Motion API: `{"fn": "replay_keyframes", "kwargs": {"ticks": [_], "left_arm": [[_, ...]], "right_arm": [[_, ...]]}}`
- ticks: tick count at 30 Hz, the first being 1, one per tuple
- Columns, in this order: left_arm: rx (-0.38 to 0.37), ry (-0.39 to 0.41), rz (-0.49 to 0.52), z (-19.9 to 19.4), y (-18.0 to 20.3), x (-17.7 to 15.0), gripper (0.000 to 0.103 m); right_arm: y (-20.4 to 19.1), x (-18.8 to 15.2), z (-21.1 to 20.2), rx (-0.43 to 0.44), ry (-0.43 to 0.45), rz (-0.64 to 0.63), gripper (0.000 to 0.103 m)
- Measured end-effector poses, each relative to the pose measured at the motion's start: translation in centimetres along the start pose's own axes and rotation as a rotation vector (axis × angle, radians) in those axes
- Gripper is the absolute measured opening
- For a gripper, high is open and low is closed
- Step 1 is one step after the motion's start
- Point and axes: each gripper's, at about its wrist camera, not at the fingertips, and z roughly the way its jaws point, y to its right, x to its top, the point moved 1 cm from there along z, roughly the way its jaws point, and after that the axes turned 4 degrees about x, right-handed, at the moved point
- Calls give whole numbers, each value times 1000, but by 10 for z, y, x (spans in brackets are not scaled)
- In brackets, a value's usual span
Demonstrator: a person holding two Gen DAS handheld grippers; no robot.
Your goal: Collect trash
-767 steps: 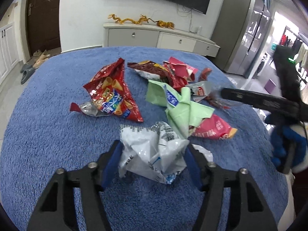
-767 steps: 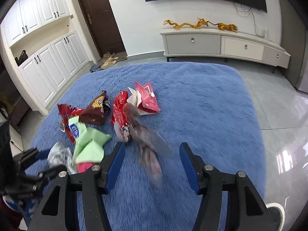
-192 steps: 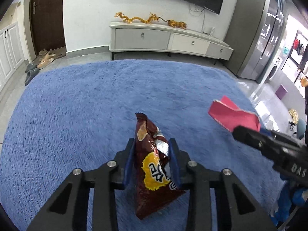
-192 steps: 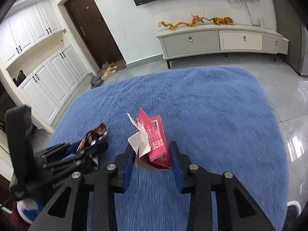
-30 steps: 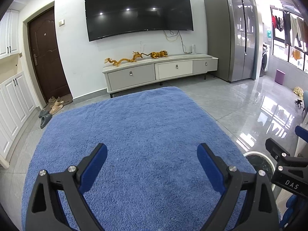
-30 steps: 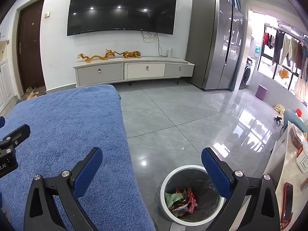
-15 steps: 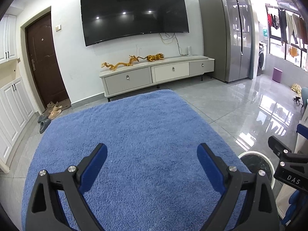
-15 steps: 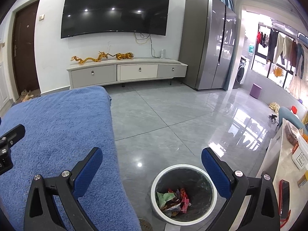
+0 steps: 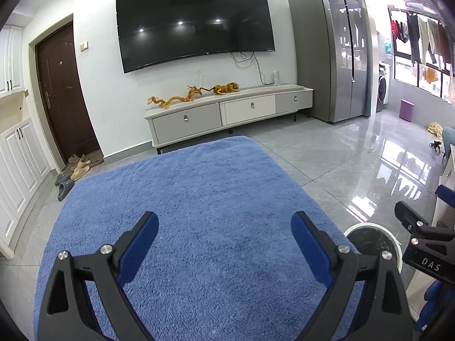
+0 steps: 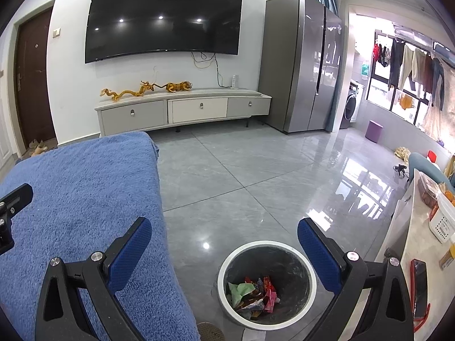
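Both claws, left claw point(image 9: 224, 236) and right claw point(image 10: 224, 241), gape empty; wrappers point(image 10: 251, 291) fill bin point(image 10: 310, 270)

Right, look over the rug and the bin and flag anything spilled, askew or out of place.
Nothing stands out. The blue rug shows no wrappers on it, and the wrappers lie inside the white bin, which stands upright on the tile floor beside the rug. Both grippers are open with nothing between their fingers.

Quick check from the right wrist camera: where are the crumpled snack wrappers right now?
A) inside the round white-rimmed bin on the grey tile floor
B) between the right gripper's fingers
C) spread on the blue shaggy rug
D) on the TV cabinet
A: the crumpled snack wrappers lie at the bottom of the round white-rimmed bin, while the blue shaggy rug shows none.
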Motion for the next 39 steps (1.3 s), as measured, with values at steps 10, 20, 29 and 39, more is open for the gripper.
{"fn": "replay_keyframes", "kwargs": {"ticks": [10, 20, 29, 39], "left_arm": [[-18, 20, 24, -9, 17, 4, 95], [-45, 22, 43, -5, 28, 8, 95], [-69, 19, 32, 4, 33, 13, 95], [-97, 24, 46, 13, 46, 19, 95]], "right_arm": [[10, -5, -3, -12, -1, 18, 103], [18, -11, -3, -30, -16, 32, 103], [25, -14, -1, -58, -31, 42, 103], [35, -19, 2, -77, -49, 55, 103]]}}
